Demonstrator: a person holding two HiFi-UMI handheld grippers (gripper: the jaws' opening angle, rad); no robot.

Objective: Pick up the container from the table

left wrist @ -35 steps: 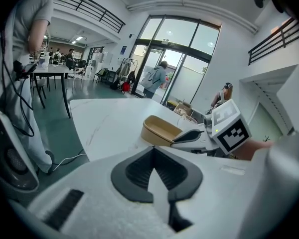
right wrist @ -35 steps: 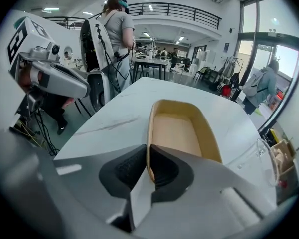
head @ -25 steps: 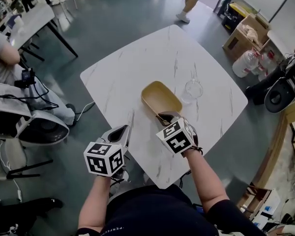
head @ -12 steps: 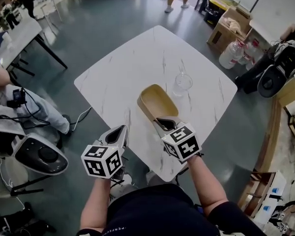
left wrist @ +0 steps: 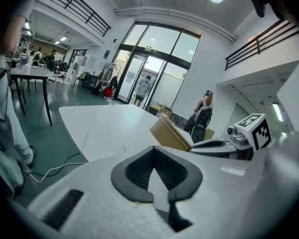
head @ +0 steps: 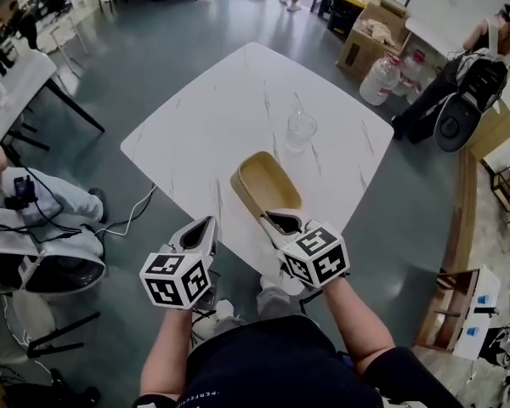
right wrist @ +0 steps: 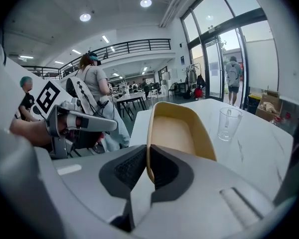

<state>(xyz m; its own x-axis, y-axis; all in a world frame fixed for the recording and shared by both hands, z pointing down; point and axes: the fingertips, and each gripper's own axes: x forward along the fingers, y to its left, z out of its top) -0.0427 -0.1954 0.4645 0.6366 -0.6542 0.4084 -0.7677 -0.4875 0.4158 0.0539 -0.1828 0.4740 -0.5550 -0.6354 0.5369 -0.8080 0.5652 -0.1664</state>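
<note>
The container [head: 263, 184] is tipped up over the table [head: 204, 117]. The right gripper [head: 280, 222] pinches its near rim tight between its jaws. A glass [head: 300, 130] stands near it. The left gripper [head: 200, 232] is closed on nothing, off to the side.

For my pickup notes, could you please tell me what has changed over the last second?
The right gripper, clamped on the near rim of the tan oval container, has drawn it towards the person, away from the clear glass, and tilted it up off the white marble table. The grip is unchanged; the glass kept its place; the left gripper stayed shut and empty.
</note>
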